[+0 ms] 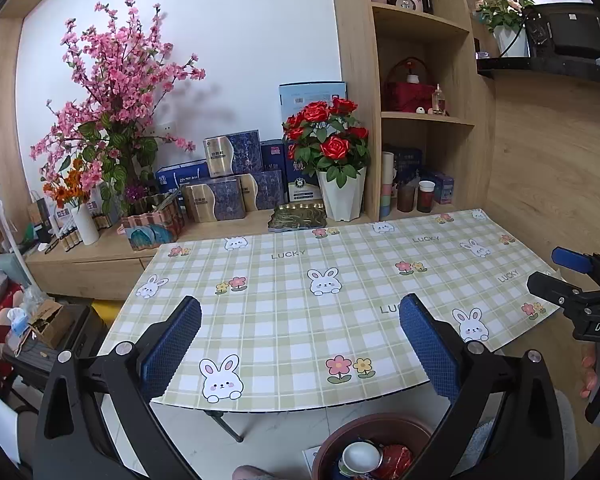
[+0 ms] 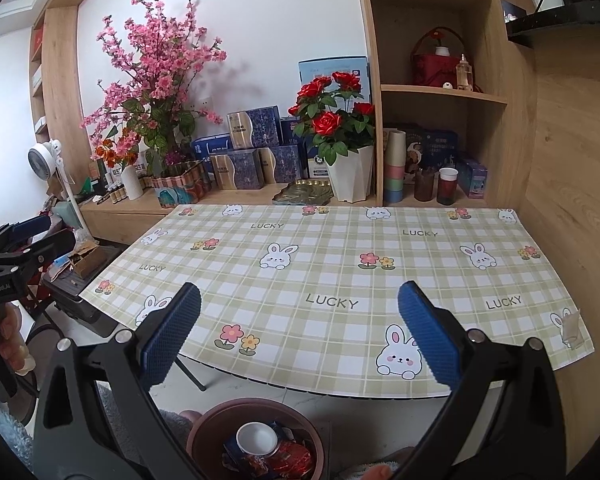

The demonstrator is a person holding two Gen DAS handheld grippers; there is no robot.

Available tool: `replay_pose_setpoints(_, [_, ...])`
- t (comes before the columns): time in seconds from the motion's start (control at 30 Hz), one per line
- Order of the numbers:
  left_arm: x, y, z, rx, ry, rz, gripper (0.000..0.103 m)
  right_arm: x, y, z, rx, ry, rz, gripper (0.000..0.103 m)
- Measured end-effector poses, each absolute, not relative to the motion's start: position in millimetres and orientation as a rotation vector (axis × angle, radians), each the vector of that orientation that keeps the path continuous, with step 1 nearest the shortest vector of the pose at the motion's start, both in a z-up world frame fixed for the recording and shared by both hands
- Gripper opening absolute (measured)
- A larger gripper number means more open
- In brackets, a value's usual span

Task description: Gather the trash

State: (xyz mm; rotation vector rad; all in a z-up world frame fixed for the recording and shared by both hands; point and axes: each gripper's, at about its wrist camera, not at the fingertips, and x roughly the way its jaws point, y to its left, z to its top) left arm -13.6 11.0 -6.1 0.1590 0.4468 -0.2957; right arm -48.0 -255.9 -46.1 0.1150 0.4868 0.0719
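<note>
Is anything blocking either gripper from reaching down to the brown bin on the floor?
Nothing visible does. The brown bin sits open-topped on the floor in front of the table, already holding a white cup and wrappers; both grippers are open and empty above it.

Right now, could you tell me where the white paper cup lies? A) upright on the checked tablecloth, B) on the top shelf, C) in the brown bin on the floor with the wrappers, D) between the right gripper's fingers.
C: the white paper cup lies inside the brown bin, among wrappers.

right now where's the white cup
In the brown bin on the floor below the table's near edge, white cup lying on red and blue wrappers.
</note>
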Motion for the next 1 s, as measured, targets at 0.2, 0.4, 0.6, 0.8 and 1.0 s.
replay_pose_setpoints(0.2, [-13.4,11.6,-6.2,0.159,0.448,-0.295,0.097,-48.2,-255.7,-46.3,0.115,0.488,0.072,0.097])
replay_pose_setpoints(0.4, [-13.0,12.7,-8.4,0.159,0.456,-0.292,0.097,-48.6,-255.7,-46.1,0.115,0.488,0.072,0.097])
replay_pose_setpoints(0.6, [-13.2,13.4,-9.4,0.159,0.457,-0.29,0.097,-48.6,-256.1,-45.7,0.115,0.487,0.073,0.097])
replay_pose_setpoints(0.8, [-13.1,13.8,-9.4,0.158,0.457,-0.291,0.097,-48.5,-256.6,-45.8,0.115,0.487,0.073,0.097])
replay_pose_setpoints(1.0, [-14.4,13.3,-9.0,0.163,0.454,-0.291,0.097,-48.5,-256.7,-46.1,0.114,0.487,0.073,0.097])
